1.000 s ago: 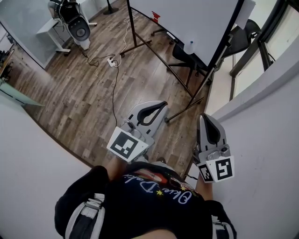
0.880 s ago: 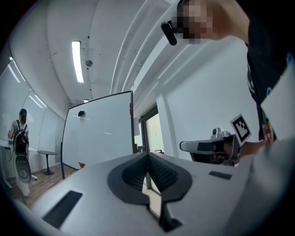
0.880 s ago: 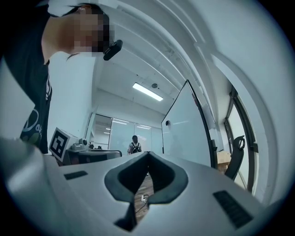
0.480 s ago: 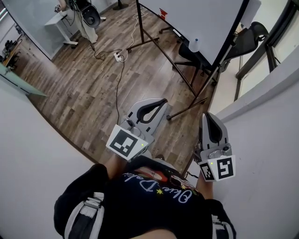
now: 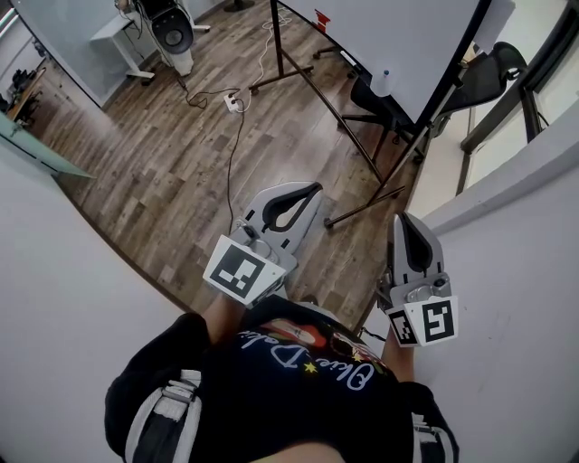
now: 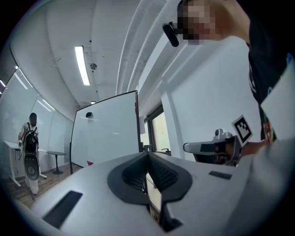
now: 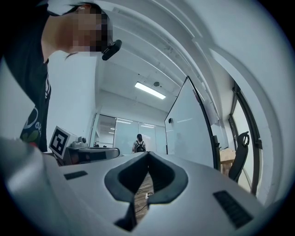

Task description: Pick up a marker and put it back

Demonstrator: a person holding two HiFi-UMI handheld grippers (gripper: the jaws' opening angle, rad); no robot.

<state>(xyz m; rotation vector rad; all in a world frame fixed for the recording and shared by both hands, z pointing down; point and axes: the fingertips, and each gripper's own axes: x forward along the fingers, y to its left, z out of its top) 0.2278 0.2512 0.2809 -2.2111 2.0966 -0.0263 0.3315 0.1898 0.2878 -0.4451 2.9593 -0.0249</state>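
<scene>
The head view showed the left gripper (image 5: 310, 191) and right gripper (image 5: 404, 221) held level above the wooden floor (image 5: 181, 154). Each gripper view showed its own jaws pressed together on nothing. A small red item (image 5: 321, 18) sat at the whiteboard's (image 5: 389, 36) lower edge, too small to tell whether it was the marker. Only the gripper views caught a person with a backpack (image 6: 28, 138) across the room.

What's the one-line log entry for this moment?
left gripper: shut, empty | right gripper: shut, empty | both: held at waist, pointing forward | whiteboard: ahead
</scene>
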